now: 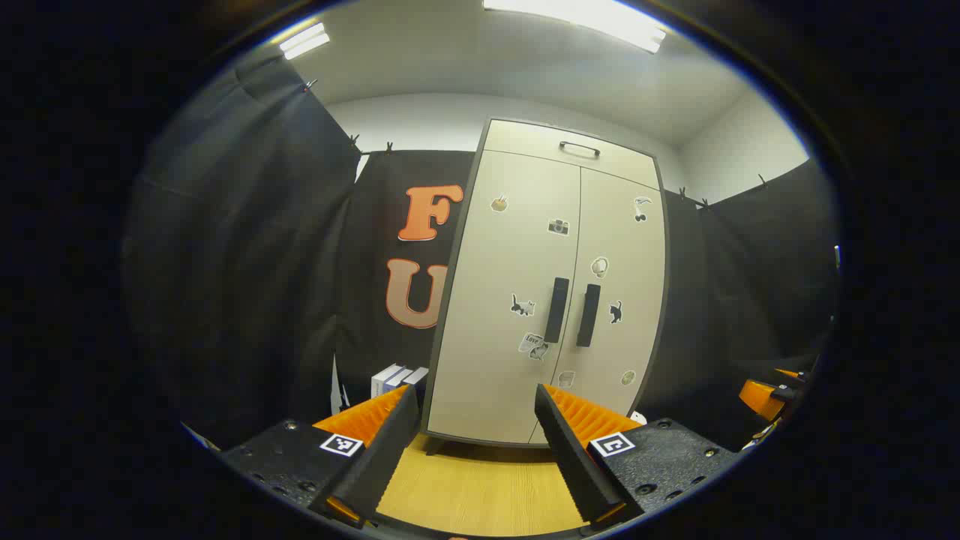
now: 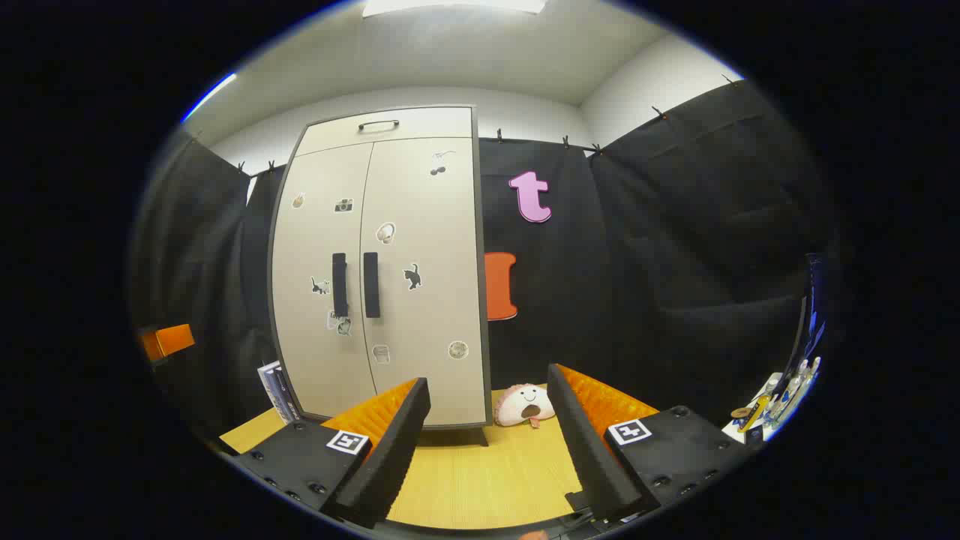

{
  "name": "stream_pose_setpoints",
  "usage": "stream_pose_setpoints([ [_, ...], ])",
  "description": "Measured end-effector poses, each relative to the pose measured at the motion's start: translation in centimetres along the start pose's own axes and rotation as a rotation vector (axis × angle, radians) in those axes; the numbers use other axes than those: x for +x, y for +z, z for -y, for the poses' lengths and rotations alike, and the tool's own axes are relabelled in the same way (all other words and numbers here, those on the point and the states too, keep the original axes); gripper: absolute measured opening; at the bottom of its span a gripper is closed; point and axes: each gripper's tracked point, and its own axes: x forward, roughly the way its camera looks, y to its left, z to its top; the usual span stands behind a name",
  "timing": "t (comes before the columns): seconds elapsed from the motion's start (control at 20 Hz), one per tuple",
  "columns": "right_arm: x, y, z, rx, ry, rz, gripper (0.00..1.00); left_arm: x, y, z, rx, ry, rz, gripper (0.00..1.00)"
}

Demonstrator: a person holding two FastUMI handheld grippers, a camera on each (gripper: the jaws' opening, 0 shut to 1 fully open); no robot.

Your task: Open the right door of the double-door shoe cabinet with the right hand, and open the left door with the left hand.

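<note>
A tall beige shoe cabinet (image 1: 487, 300) stands ahead with both doors closed and stickers on them. Two dark vertical handles sit side by side at the middle seam: the left door's handle (image 1: 556, 310) and the right door's handle (image 1: 588, 315). In the right gripper view the same cabinet (image 2: 420, 300) stands left of centre, with the left handle (image 2: 340, 284) and the right handle (image 2: 371, 284). My left gripper (image 1: 476, 397) is open, well short of the cabinet, nothing between its fingers. My right gripper (image 2: 487, 386) is open too, aimed right of the cabinet.
The cabinet stands on a wooden floor (image 1: 480, 487). White boxes (image 1: 394, 379) lie at its left foot, also seen as boxes (image 2: 277, 390). A round plush toy (image 2: 525, 405) lies at its right foot. A top drawer handle (image 1: 579, 149) sits above the doors. Small items (image 2: 780, 394) crowd the far right.
</note>
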Motion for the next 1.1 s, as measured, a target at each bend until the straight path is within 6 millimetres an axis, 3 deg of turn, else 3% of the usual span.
stream_pose_setpoints([
  [0.15,-0.3,-0.1,0.0,-0.006,-0.004,-0.004,0.92,0.0,-0.2,0.3,0.003,-0.010,-0.003,0.95],
  [0.2,-0.4,-0.2,0.2,-0.007,-0.007,-0.007,1.00,0.0,-0.3,0.3,0.005,-0.008,-0.004,0.95],
  [0.6,-0.6,-0.9,0.5,-0.019,-0.016,-0.022,1.00,0.1,-1.3,0.3,0.019,-0.016,-0.025,0.95],
  [0.65,-0.6,-1.1,0.4,-0.021,-0.015,-0.026,0.92,0.1,-1.5,0.2,0.024,-0.013,-0.032,0.95],
  [0.75,-0.7,-1.2,0.5,-0.021,-0.017,-0.028,0.92,0.2,-1.9,0.1,0.025,-0.014,-0.043,0.95],
  [0.8,-0.8,-1.2,0.5,-0.022,-0.019,-0.027,1.00,0.2,-2.0,0.2,0.023,-0.015,-0.043,0.95],
  [1.05,-0.4,-1.5,0.1,-0.016,-0.018,-0.038,1.00,0.4,-2.0,-0.1,0.026,-0.013,-0.044,0.95],
  [1.1,-0.1,-1.5,-0.2,-0.015,-0.014,-0.037,0.92,0.5,-2.2,-0.1,0.027,-0.015,-0.047,0.92],
])
